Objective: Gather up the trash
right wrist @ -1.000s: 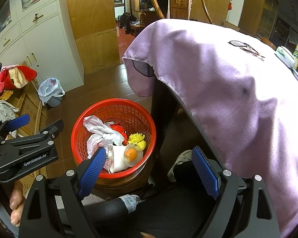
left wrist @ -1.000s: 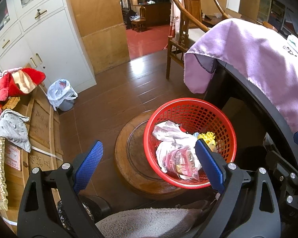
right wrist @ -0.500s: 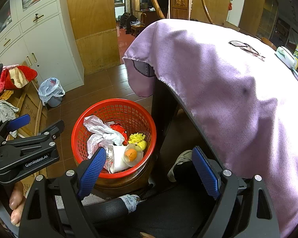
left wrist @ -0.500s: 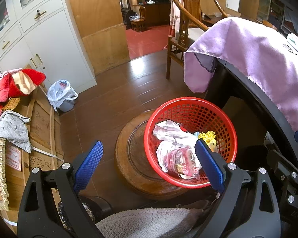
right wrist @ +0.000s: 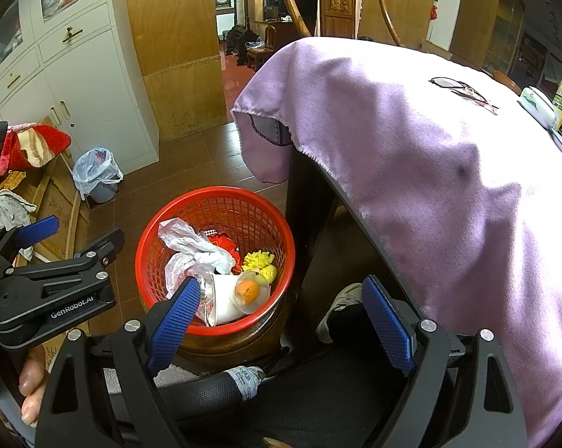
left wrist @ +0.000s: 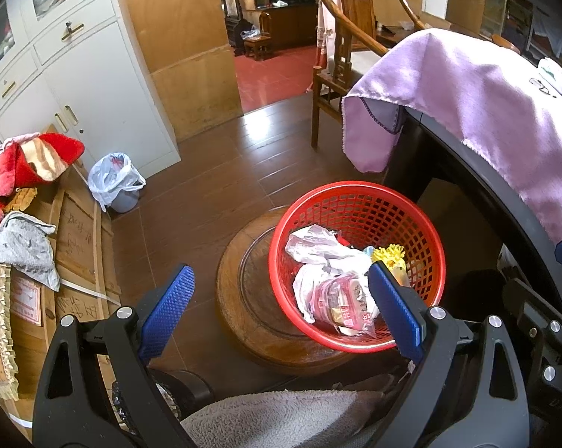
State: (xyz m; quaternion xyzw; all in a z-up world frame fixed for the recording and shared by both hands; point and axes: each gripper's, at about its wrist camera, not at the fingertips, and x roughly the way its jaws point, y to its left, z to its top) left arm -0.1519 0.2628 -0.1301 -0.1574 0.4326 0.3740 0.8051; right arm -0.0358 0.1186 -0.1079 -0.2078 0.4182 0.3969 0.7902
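Observation:
A red mesh basket (left wrist: 359,198) stands on a round wooden stool (left wrist: 243,298); it also shows in the right wrist view (right wrist: 221,196). It holds white plastic bags (left wrist: 318,246), a red snack wrapper (left wrist: 340,298), yellow crumpled paper (right wrist: 260,261), a white cup (right wrist: 223,302) and a clear lid with an orange piece (right wrist: 248,290). My left gripper (left wrist: 281,310) is open and empty, above and just left of the basket. My right gripper (right wrist: 281,317) is open and empty, above the basket's near rim. The left gripper's body (right wrist: 53,298) shows at the left.
A table with a purple cloth (right wrist: 430,149) is to the right, with glasses (right wrist: 463,89) and a dish (right wrist: 536,102) on it. A bagged bin (left wrist: 114,183) stands by white cabinets (left wrist: 75,86). A wooden chair (left wrist: 340,71) is behind. Cardboard and clothes (left wrist: 23,246) lie at left.

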